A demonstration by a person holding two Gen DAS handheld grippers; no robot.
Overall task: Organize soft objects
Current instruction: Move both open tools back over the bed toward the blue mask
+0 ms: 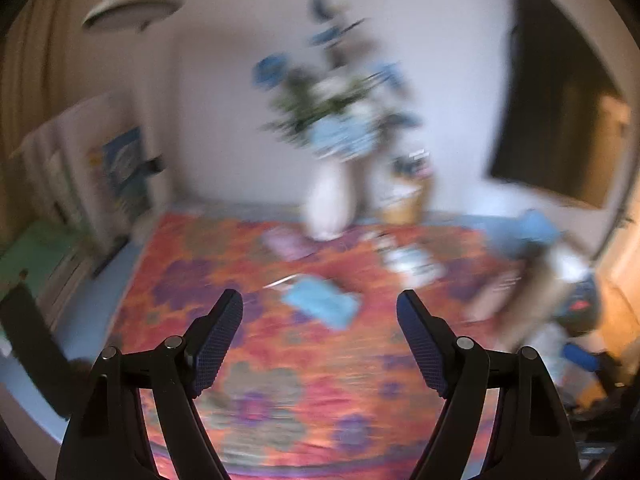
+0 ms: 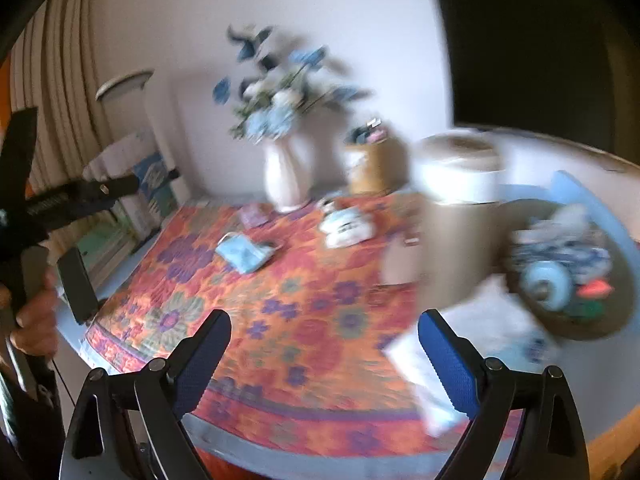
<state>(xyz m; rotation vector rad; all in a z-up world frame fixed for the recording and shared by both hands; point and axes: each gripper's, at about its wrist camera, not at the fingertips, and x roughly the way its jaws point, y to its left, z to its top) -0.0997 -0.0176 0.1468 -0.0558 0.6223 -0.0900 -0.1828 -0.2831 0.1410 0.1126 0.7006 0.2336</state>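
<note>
Orange and purple flowered cloth (image 1: 304,360) covers the tabletop (image 2: 592,384) in both our views, each blurred. Only our right view shows the brown basket (image 2: 624,312) of soft things at the right edge, the paper roll (image 2: 460,172) beside it, and the white packet (image 2: 424,376) lying just by our right hand-held gripper (image 2: 324,356). Only that view also catches our left hand (image 2: 34,320) on its tool. One white vase (image 1: 330,200) of blue flowers stands at the back in both, with one tan cup (image 1: 404,204) beside it. We count one blue face mask (image 1: 320,302) lying mid-cloth, ahead of the left hand-held gripper (image 1: 320,340), and one white bundle (image 2: 346,226) nearer the vase. Both hand-held grippers hang with fingers spread wide, holding nothing.
</note>
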